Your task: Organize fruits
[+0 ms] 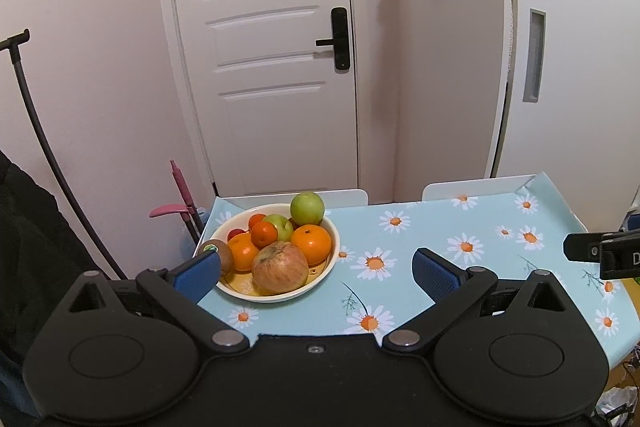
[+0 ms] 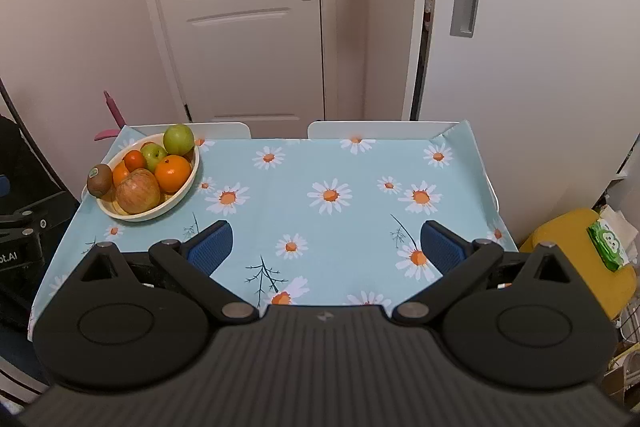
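Fingers [image 1: 216,273] of the left gripper [image 1: 316,269] are standing wide apart and holding nothing, as are those of the right gripper [image 2: 326,243]. Just beyond the left fingers, the bowl [image 1: 320,273] on the table [image 1: 440,227] is carrying every visible fruit: one red apple [image 1: 280,267], two green apples, about four oranges, one kiwi [image 2: 100,179] riding the rim. Any grasp should be closing gently around a top fruit, sparing the pile.
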Available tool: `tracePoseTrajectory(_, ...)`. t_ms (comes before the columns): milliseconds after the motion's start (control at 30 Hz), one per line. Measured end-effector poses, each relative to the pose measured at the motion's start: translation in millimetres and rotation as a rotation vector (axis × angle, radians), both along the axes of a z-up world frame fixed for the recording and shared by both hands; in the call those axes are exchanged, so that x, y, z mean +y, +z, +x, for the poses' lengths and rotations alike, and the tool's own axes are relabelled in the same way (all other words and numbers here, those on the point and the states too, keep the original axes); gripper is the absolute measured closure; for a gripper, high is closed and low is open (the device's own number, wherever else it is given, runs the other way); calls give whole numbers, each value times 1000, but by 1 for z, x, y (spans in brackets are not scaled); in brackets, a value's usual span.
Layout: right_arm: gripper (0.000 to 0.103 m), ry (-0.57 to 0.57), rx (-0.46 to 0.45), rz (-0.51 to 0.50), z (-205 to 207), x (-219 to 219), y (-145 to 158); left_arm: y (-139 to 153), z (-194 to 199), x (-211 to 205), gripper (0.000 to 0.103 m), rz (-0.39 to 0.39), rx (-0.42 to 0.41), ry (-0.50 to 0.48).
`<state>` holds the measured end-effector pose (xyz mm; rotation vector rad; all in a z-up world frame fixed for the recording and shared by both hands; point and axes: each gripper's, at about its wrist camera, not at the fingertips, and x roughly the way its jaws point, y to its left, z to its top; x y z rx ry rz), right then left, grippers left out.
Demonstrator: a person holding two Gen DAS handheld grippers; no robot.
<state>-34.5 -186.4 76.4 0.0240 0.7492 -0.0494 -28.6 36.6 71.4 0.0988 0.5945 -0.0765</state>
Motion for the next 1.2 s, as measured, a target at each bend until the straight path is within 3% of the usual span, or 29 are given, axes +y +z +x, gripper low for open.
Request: tracePoseTrajectory(1200,0,-29,12,-6,5,4,-2,-3,10,7,0,-13,26,3)
